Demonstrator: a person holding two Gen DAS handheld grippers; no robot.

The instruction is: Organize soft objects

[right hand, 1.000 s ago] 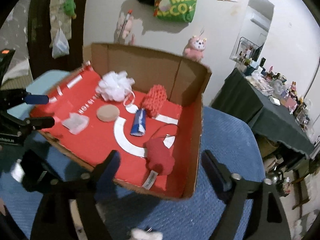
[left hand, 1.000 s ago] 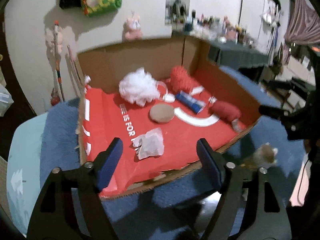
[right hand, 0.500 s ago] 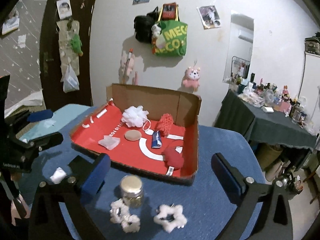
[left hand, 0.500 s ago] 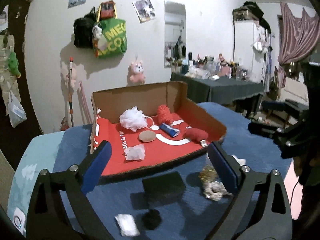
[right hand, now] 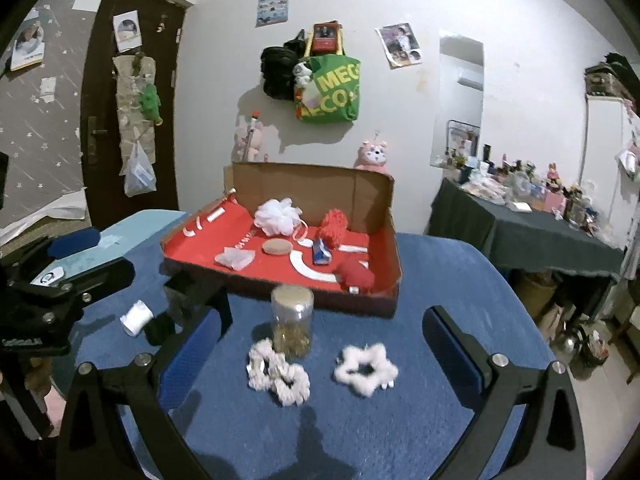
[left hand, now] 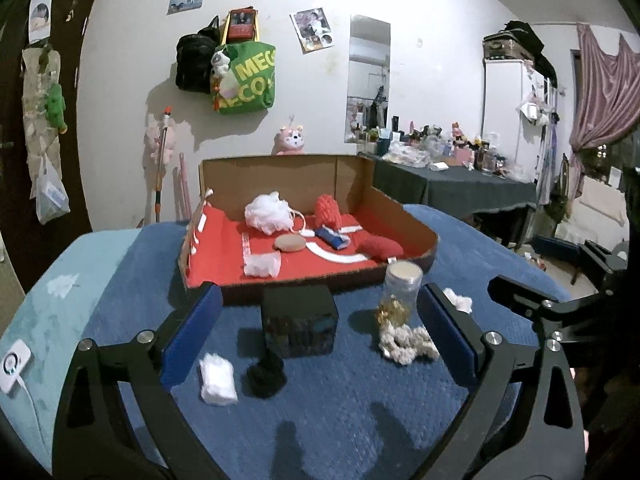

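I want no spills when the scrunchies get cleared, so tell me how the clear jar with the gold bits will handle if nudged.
The jar stands upright, tall for its base, on soft blue cloth, so a high nudge would probably tip it. Its round body would likely roll. A white scrunchie lies against its foot and may drag it.

Two angled-down wrist views, shared cardboard tray ahead.
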